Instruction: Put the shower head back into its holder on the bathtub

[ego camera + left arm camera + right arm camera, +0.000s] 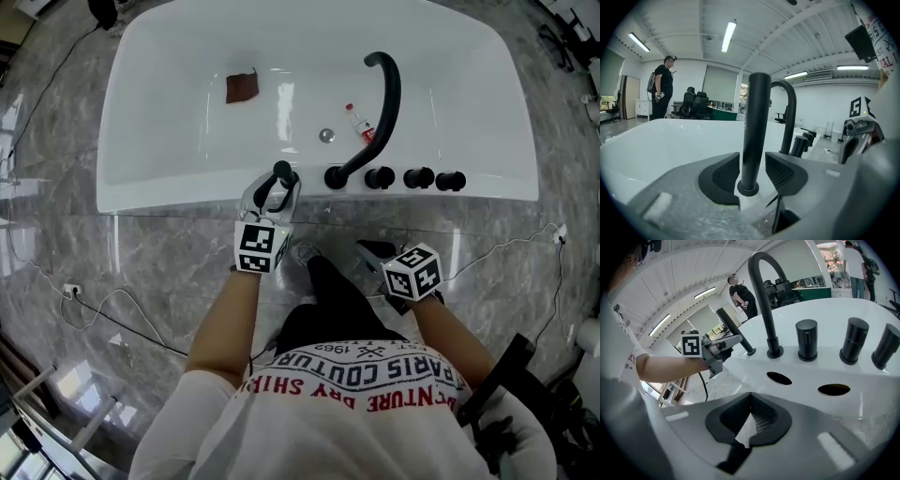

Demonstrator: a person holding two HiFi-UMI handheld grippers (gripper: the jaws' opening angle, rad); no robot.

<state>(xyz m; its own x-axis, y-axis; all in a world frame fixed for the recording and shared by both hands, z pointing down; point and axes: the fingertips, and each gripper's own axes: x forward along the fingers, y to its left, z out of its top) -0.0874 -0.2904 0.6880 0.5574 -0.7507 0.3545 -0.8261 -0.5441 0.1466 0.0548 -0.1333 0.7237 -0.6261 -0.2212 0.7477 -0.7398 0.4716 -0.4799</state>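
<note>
The slim black rod-shaped shower head (757, 126) stands upright in its holder (748, 189) on the white bathtub (169, 199). It is between the widely opened left tongs (752, 172), which do not press it. The right tongs (751, 420) are closed, empty and farther away.

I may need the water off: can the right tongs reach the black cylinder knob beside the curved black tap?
Probably yes. The right tongs are shut and empty, and only bare white bathtub rim lies between them and the black cylinder knob beside the curved black tap.

Brown rag (243, 87) and a little bottle (360, 123) either side of the drain (326, 135); curved black spout (386, 98), three black knobs (418, 177) beside it.
</note>
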